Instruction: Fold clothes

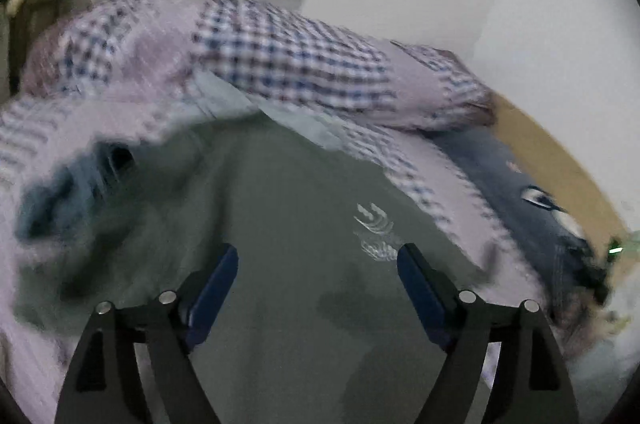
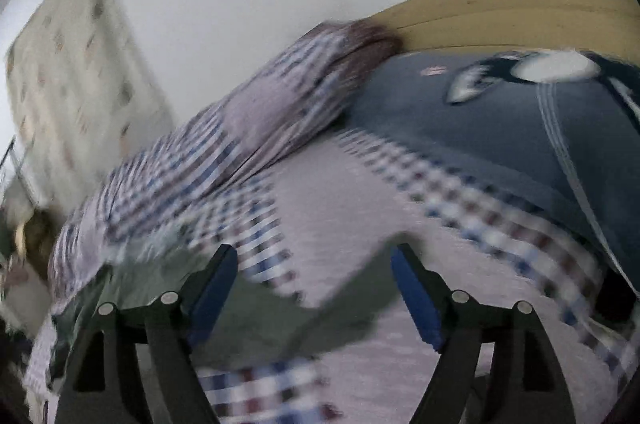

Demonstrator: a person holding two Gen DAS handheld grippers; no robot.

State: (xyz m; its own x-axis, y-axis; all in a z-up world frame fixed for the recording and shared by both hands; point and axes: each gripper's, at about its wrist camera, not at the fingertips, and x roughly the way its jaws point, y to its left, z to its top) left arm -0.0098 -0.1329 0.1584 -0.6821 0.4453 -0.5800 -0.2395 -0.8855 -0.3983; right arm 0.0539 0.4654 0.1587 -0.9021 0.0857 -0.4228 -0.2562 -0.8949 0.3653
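Checked bedsheet (image 2: 352,207) | both hand-held grippers (image 1: 318,264) (image 2: 314,264) spread wide, empty | over grey-green garment (image 1: 288,191)

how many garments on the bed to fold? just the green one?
1 clear: the grey-green shirt, spread under the open left gripper; its edge lies below the open right gripper. Blur and bedding may hide others.

Shirt (image 1: 280,224) lies spread on the bed sheet (image 2: 360,224), quilt (image 1: 280,63) bunched behind it. Pillow (image 2: 500,127) sits off to the right, against the headboard (image 2: 520,11).
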